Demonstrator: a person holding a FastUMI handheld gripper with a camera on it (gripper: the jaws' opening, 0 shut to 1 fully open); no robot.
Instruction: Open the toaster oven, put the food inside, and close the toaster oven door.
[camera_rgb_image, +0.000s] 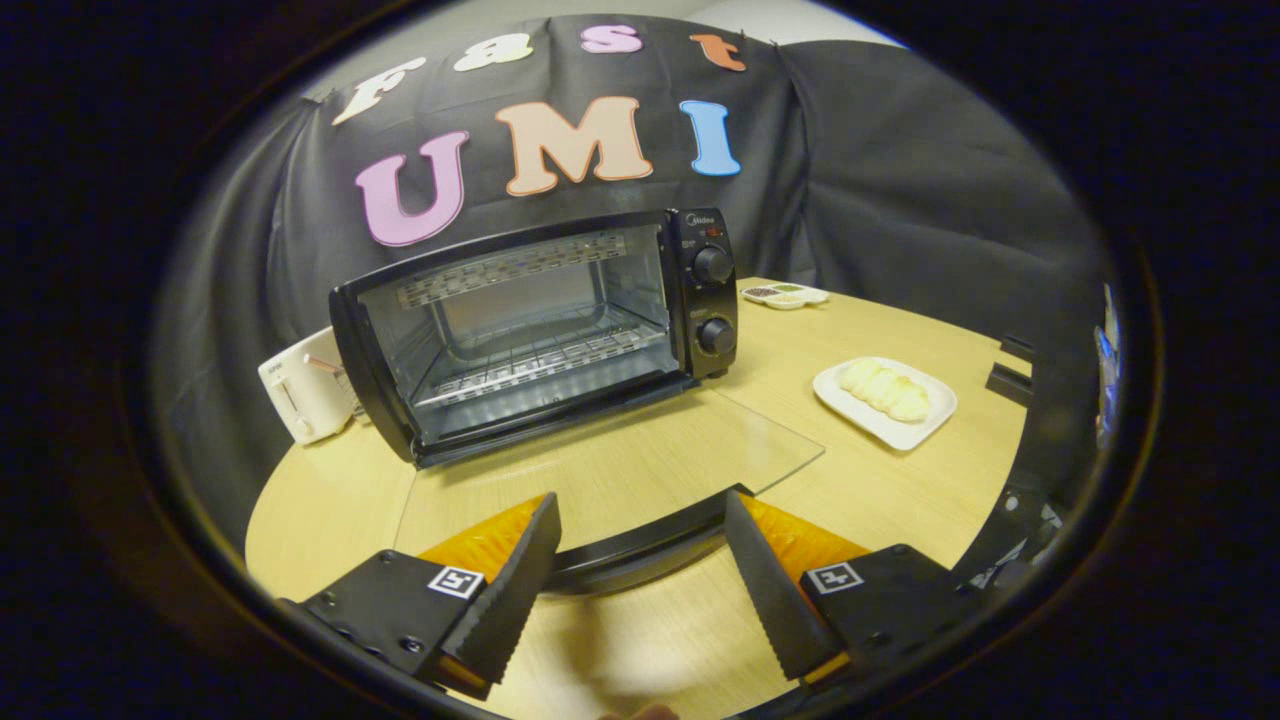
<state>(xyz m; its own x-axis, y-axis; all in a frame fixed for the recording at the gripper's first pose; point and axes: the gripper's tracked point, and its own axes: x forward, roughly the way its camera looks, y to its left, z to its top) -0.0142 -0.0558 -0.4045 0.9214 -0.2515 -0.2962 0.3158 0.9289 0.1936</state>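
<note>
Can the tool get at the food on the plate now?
Probably yes. The tool is open and empty above the lowered oven door; bare table lies between it and the food on the plate.

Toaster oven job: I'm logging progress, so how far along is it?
Done: the toaster oven is open, its glass door lying flat on the table. In hand: nothing; the gripper is open, its fingers either side of the door's handle, not pressing it. Left: move the food from the white plate inside, then close the door.
</note>
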